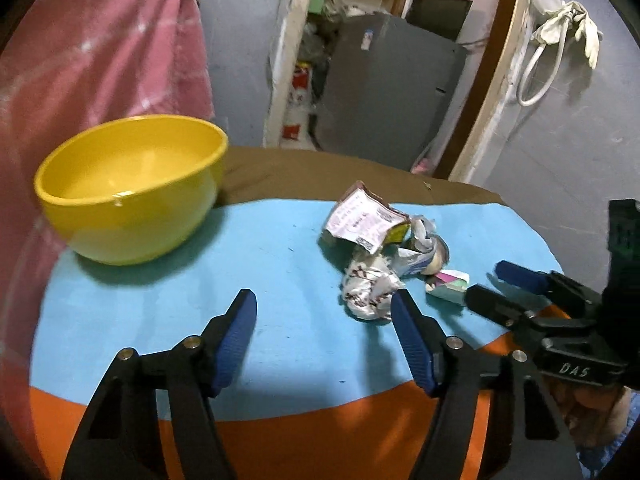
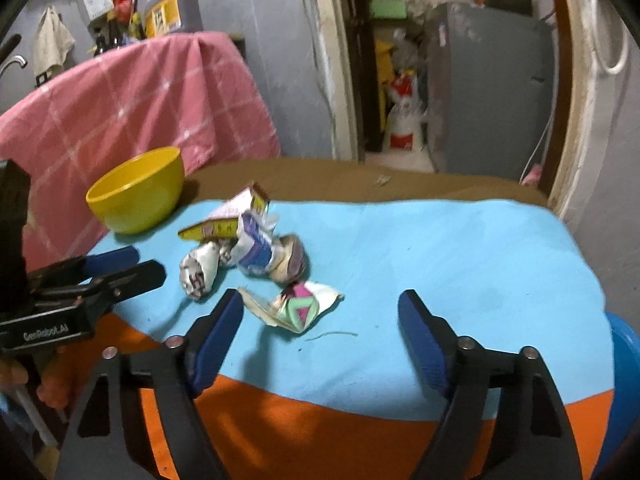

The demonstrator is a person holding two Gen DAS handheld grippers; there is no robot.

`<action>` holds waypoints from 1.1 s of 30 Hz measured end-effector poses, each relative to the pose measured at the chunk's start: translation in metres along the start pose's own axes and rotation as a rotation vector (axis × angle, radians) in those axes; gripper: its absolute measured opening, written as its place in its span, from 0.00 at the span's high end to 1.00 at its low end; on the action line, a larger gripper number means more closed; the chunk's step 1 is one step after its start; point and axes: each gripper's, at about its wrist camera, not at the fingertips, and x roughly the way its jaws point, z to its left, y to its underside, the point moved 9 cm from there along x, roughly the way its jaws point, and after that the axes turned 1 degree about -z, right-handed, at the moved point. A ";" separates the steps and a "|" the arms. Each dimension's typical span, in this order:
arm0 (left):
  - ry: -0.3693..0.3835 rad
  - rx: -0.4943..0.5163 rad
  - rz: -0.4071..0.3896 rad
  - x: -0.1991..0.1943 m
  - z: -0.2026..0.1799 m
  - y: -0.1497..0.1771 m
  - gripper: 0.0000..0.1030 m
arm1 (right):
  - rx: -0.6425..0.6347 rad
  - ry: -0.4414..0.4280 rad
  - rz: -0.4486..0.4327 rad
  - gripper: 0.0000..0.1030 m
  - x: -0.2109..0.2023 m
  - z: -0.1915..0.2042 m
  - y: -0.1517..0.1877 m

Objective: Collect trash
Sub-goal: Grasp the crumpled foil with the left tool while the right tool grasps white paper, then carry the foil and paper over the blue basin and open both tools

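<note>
A heap of trash lies on the blue cloth: a crumpled white wrapper (image 1: 370, 290) (image 2: 199, 266), a torn pink-and-white carton (image 1: 360, 220) (image 2: 236, 216), a crushed blue-and-white packet (image 1: 420, 252) (image 2: 260, 252) and a small pink-and-green paper (image 1: 448, 286) (image 2: 298, 308). A yellow bowl (image 1: 132, 188) (image 2: 136, 192) stands empty at the back left. My left gripper (image 1: 324, 306) is open and empty, its right finger beside the crumpled wrapper. My right gripper (image 2: 320, 308) is open and empty, with the pink-and-green paper between its fingers. Each gripper shows in the other's view, the right (image 1: 490, 284) and the left (image 2: 140, 266).
The table carries a blue cloth (image 1: 200, 300) (image 2: 460, 260) over an orange one (image 1: 320, 440) (image 2: 320, 432), brown (image 2: 320, 178) at the back. A pink checked cloth (image 1: 100, 52) (image 2: 140, 92) hangs behind the bowl. A doorway and grey cabinet (image 1: 384, 84) lie beyond. A blue bucket rim (image 2: 624, 380) sits at right.
</note>
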 end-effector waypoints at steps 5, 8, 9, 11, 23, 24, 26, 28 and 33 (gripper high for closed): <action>0.048 -0.016 0.041 0.010 -0.005 -0.006 0.40 | -0.003 -0.034 0.090 0.30 0.014 0.002 0.006; 0.066 -0.037 0.055 0.013 -0.006 -0.010 0.43 | -0.014 -0.033 0.118 0.30 0.017 0.003 0.008; 0.074 -0.045 0.059 0.014 -0.006 -0.011 0.45 | -0.012 -0.035 0.122 0.30 0.017 0.002 0.008; 0.085 -0.052 0.070 0.016 -0.008 -0.012 0.53 | -0.001 -0.040 0.121 0.31 0.018 0.001 0.007; 0.105 -0.035 0.093 0.019 -0.016 -0.011 0.76 | 0.043 -0.043 0.117 0.86 0.020 -0.007 0.007; 0.104 -0.035 0.092 0.019 -0.016 -0.010 0.77 | 0.055 -0.062 0.114 0.93 0.019 -0.008 0.007; 0.099 -0.032 0.087 0.017 -0.016 -0.009 0.78 | 0.059 -0.073 0.108 0.95 0.019 -0.006 0.006; 0.094 -0.037 0.078 0.013 -0.016 -0.006 0.79 | 0.041 -0.067 0.100 0.96 0.018 -0.003 0.007; 0.085 -0.050 0.059 0.001 -0.015 0.001 0.80 | 0.033 -0.045 0.032 0.96 0.007 -0.002 0.003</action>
